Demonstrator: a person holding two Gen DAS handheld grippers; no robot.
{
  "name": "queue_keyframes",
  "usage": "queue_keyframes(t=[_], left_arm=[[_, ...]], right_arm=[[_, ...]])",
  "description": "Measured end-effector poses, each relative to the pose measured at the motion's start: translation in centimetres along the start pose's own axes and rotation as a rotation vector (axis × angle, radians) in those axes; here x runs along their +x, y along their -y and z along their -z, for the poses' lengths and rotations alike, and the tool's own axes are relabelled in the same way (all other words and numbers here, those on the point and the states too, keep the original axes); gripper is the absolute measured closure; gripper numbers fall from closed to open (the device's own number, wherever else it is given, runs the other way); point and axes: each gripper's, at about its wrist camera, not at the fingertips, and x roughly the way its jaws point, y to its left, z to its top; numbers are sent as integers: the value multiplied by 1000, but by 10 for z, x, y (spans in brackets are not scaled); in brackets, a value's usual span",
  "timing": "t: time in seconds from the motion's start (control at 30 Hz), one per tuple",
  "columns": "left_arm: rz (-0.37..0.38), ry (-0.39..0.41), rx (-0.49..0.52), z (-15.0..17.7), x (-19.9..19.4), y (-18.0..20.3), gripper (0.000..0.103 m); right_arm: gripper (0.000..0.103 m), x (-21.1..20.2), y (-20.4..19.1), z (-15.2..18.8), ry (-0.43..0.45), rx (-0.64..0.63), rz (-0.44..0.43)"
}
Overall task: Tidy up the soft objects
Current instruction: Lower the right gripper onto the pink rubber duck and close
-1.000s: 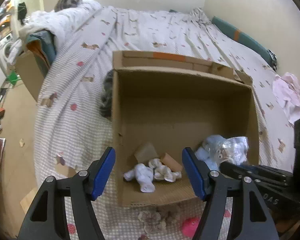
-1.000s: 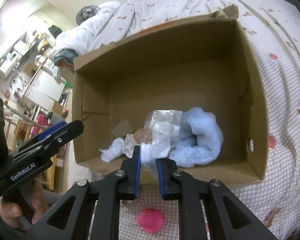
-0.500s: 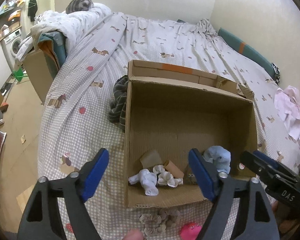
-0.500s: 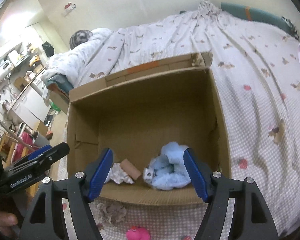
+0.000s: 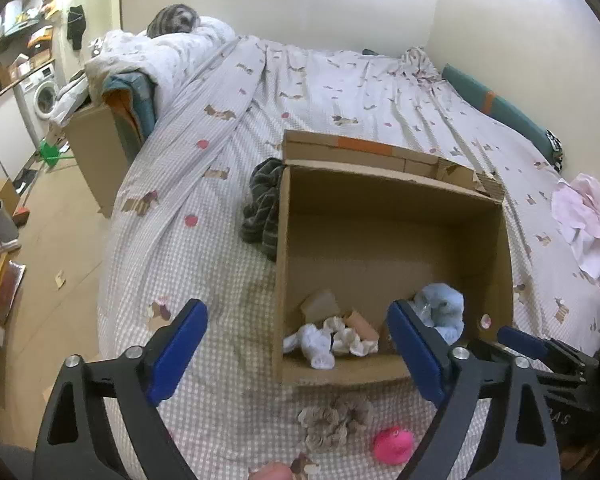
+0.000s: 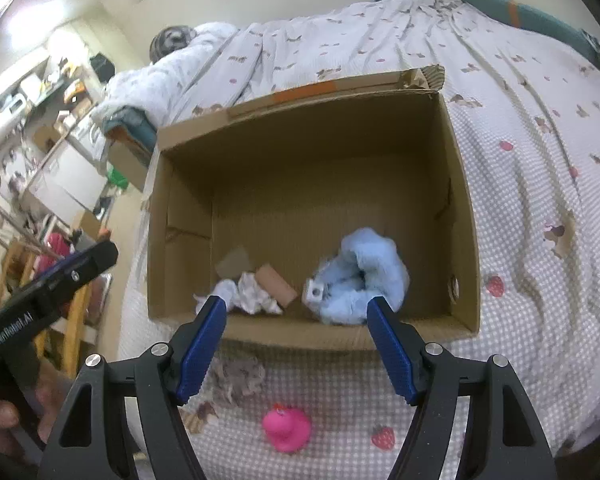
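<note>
An open cardboard box (image 5: pixel 380 196) (image 6: pixel 300 332) sits on the bed. Inside, along its near wall, lie a fluffy light-blue soft toy (image 6: pixel 360 276) (image 5: pixel 442 310), white crumpled cloth pieces (image 5: pixel 328 340) (image 6: pixel 248 292) and a small tan block (image 6: pixel 276 280). My left gripper (image 5: pixel 296 344) hangs above the box's near left corner, its jaws still opening and empty. My right gripper (image 6: pixel 292 340) stands open and empty above the box's near wall. On the sheet in front of the box lie a pink rubber duck (image 6: pixel 286 428) (image 5: pixel 394 444) and a beige ruffled cloth (image 5: pixel 334 420) (image 6: pixel 236 376).
A dark striped garment (image 5: pixel 262 208) lies against the box's left side. A pink-white cloth (image 5: pixel 584 220) lies at the right of the bed. A bunched duvet (image 5: pixel 160 52) and another carton (image 5: pixel 96 144) stand at the bed's far left edge, with floor beyond.
The right gripper opened and let go of the plastic-wrapped blue soft toy, which now lies in the box. Both grippers pulled back and up. The left jaws spread wider.
</note>
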Motion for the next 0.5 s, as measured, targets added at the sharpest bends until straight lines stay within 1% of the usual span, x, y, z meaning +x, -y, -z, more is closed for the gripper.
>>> queue_keyframes(t=[0.1, 0.2, 0.3, 0.4, 0.5], left_arm=[[0, -17, -15, 7, -3, -4, 11], [-14, -20, -11, 16, -9, -6, 10], [-22, -22, -5, 25, -14, -9, 5], [-36, -28, -2, 35, -17, -13, 5], [-36, -59, -12, 45, -15, -19, 5]], right_arm=[[26, -2, 0, 9, -16, 1, 14], [26, -1, 4, 18, -52, 22, -1], [26, -3, 7, 24, -60, 25, 2], [26, -6, 11, 28, -69, 39, -14], [26, -3, 16, 34, -101, 64, -41]])
